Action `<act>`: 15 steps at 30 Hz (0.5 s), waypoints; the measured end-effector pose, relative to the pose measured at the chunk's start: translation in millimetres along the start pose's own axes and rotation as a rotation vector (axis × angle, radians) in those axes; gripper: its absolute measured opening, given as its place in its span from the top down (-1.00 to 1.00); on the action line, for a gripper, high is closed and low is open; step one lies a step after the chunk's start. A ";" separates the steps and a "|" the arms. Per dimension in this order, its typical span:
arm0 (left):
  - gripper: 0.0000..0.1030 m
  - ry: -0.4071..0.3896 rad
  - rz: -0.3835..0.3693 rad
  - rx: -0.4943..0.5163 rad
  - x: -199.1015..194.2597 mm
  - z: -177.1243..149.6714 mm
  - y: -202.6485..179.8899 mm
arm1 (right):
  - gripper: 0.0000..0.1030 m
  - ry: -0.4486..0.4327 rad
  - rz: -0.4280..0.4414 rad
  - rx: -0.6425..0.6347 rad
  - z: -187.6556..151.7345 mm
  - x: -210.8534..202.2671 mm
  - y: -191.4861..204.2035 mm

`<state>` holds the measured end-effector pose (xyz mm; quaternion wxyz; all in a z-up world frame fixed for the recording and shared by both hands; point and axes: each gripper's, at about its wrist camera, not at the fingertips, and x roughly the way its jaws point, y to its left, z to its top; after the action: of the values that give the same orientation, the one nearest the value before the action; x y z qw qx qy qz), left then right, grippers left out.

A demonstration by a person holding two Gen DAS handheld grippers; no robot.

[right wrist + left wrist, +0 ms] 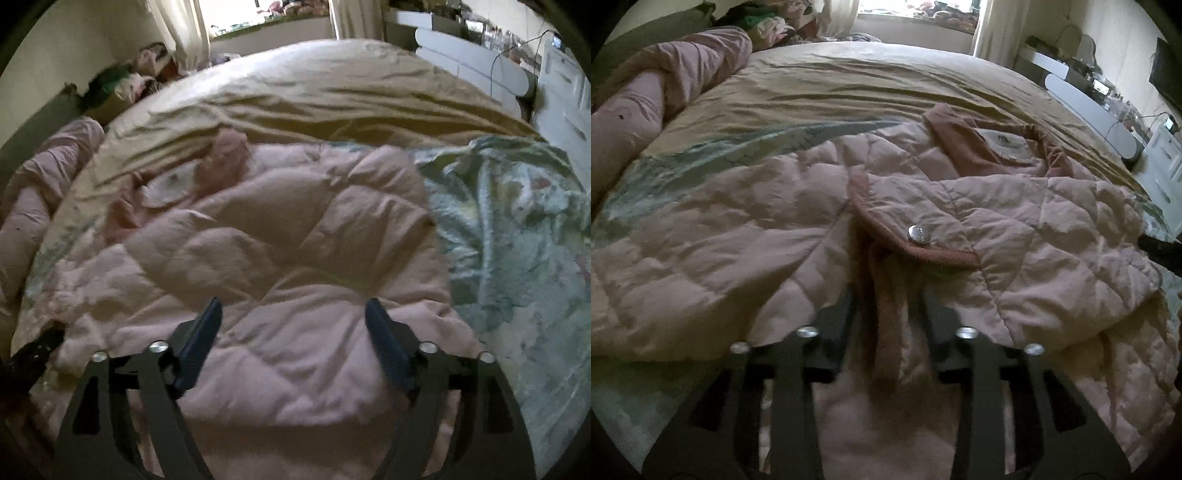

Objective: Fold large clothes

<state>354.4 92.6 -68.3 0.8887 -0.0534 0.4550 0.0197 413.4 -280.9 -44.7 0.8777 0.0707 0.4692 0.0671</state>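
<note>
- The pale pink quilted jacket (738,229) is puffy matt cloth, creased and stitched in diamonds.
- Its darker pink ribbed trim (938,254) looks rougher, like corduroy.
- The round silver snap button (918,233) is shiny metal.
- The tan bedsheet (314,96) is smooth, wrinkled cloth.
- The right gripper (293,314) has matt black arms, textured dark pads (201,332) and bright metal screws.

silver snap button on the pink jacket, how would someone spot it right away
Start at the bed under its tan sheet, then find the pale pink quilted jacket spread across it. On the flap edged in rust-brown corduroy near the jacket's middle sits the silver snap button. It is the only shiny round metal thing on the dull fabric.
</note>
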 end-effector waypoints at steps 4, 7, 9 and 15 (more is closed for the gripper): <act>-0.10 -0.033 0.003 0.007 -28.8 -0.6 -0.4 | -0.80 -0.060 0.003 -0.046 -3.1 -38.3 9.6; -0.42 -0.058 0.025 0.005 -50.1 -2.3 4.1 | -0.80 -0.105 0.001 -0.091 -6.9 -62.8 21.5; -0.67 -0.075 0.035 -0.014 -64.8 -3.4 9.9 | -0.80 -0.136 0.014 -0.101 -10.4 -81.0 29.6; -0.82 -0.113 0.053 -0.053 -102.1 -9.5 25.3 | -0.81 -0.193 0.061 -0.131 -17.2 -120.4 56.9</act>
<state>284.9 118.1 7.0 0.9105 -0.0637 0.4045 0.0584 329.8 -246.2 54.5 0.9191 0.0335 0.3746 0.1171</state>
